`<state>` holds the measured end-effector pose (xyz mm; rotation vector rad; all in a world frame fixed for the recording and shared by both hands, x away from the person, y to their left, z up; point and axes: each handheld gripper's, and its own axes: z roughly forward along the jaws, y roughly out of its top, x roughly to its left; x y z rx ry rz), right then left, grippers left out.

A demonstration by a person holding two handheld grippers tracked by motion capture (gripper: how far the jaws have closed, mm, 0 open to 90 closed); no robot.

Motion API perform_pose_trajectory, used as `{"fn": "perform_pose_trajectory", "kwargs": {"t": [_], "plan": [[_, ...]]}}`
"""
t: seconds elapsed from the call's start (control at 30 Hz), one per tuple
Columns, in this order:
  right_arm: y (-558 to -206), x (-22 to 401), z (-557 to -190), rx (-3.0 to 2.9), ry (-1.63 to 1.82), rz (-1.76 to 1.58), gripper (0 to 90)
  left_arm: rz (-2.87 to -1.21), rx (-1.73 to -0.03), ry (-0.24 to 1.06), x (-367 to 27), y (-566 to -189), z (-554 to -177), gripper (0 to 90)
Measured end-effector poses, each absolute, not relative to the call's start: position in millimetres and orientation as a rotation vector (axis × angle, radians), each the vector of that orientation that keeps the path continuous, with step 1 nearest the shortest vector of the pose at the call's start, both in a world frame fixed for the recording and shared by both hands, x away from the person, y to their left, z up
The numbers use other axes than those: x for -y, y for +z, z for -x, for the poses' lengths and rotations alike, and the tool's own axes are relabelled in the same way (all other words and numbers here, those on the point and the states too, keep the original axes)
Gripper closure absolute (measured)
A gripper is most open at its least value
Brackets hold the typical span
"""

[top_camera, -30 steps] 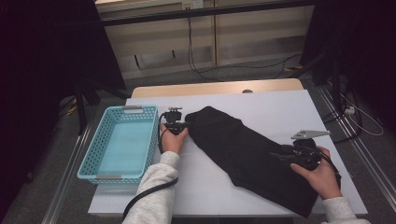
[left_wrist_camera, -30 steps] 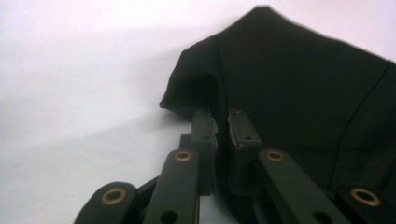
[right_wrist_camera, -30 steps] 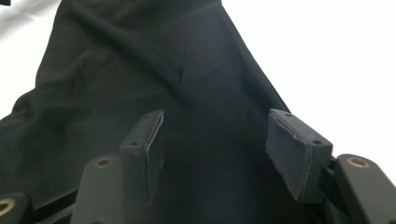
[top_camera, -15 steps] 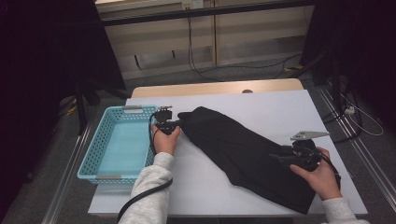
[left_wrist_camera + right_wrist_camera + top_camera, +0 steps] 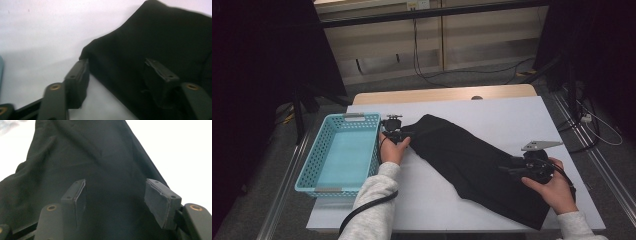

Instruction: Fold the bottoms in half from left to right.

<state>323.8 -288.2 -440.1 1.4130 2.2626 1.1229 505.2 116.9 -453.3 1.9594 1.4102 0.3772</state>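
White table [image 5: 492, 112], black cloth [image 5: 472, 160], basket [image 5: 343, 152]

— What does the thing I'm working on look like?

— It's a long black cloth garment [image 5: 472, 160], soft and matte, lying flat with shallow folds, stretched slantwise between my two grippers.

— Where is it from my left gripper [image 5: 120, 72]?

— Its rounded end lies between my parted jaws, unpinched.

— And from my right gripper [image 5: 116, 195]?

— The wider end spreads beneath and ahead of it.
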Motion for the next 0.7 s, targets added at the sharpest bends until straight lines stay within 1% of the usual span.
{"fn": "perform_pose_trajectory", "kwargs": {"t": [0.07, 0.1, 0.13, 0.17, 0.2, 0.23, 0.27, 0.3, 0.4, 0.47, 0.7], "plan": [[-440.2, 286.9, -323.9, -2.269, 1.122, -1.407, 35.0, -1.952, -1.416, 0.374, -115.1, -453.6, -506.4, 36.8], [-440.1, 286.6, -324.0, -2.271, 1.12, -1.405, 35.0, -1.996, -1.41, 0.395, -111.3, -452.0, -508.2, 40.7], [-440.4, 286.4, -324.4, -2.272, 1.119, -1.405, 35.0, -1.998, -1.412, 0.385, -110.9, -450.9, -509.2, 47.8], [-440.6, 286.3, -324.4, -2.274, 1.119, -1.407, 35.0, -1.978, -1.428, 0.352, -110.9, -450.6, -510.0, 57.5], [-440.6, 286.3, -324.4, -2.274, 1.119, -1.407, 35.0, -1.978, -1.428, 0.352, -110.9, -450.6, -510.0, 64.5], [-440.3, 285.8, -323.9, -2.274, 1.124, -1.404, 35.0, -1.963, -1.437, 0.318, -108.9, -450.6, -511.2, 70.9], [-439.9, 285.8, -323.7, -2.276, 1.122, -1.402, 34.9, -1.965, -1.428, 0.285, -107.3, -450.3, -511.5, 79.4], [-439.4, 286.1, -323.8, -2.275, 1.126, -1.4, 34.7, -1.965, -1.428, 0.285, -107.3, -450.3, -511.5, 82.6], [-438.8, 287.0, -323.6, -2.266, 1.136, -1.405, 34.0, -1.978, -1.395, 0.326, -100.3, -446.1, -510.1, 84.0], [-439.0, 287.3, -323.4, -2.269, 1.139, -1.402, 33.8, -1.969, -1.393, 0.327, -101.0, -444.6, -509.7, 84.2], [-438.9, 287.2, -322.7, -2.27, 1.14, -1.406, 31.8, -1.907, -1.428, 0.371, -119.0, -425.5, -510.2, 84.9]]}}
